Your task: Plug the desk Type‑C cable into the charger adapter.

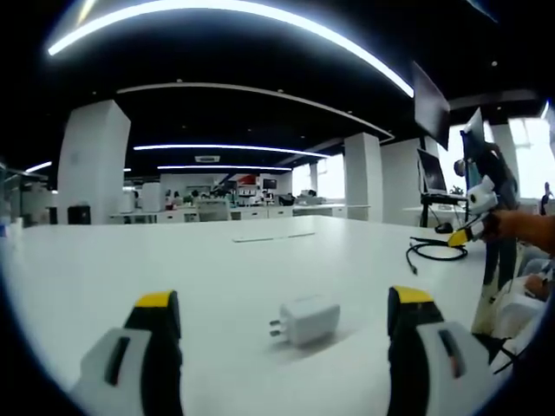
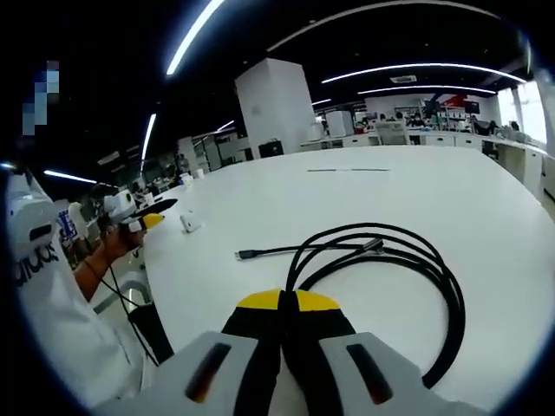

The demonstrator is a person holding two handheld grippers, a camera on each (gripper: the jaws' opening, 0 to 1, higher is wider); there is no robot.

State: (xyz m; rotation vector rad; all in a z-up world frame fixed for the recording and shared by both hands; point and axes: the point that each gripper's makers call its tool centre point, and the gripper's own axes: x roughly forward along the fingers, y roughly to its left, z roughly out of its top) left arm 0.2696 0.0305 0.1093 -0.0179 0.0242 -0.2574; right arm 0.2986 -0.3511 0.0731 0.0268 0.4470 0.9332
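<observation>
The left gripper (image 1: 286, 322) brackets the near charger adapter (image 1: 304, 321) with jaws spread, while the right gripper (image 2: 288, 303), jaws pressed together and empty, faces the coiled Type‑C cable (image 2: 395, 264), ready to pick it.

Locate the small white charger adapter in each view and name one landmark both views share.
Left gripper view: the small white charger adapter lies on the white table, low centre, between that gripper's open jaws.
Right gripper view: the adapter is a tiny block at mid-left, near the left gripper.
Shared landmark: the coiled black Type-C cable.
</observation>
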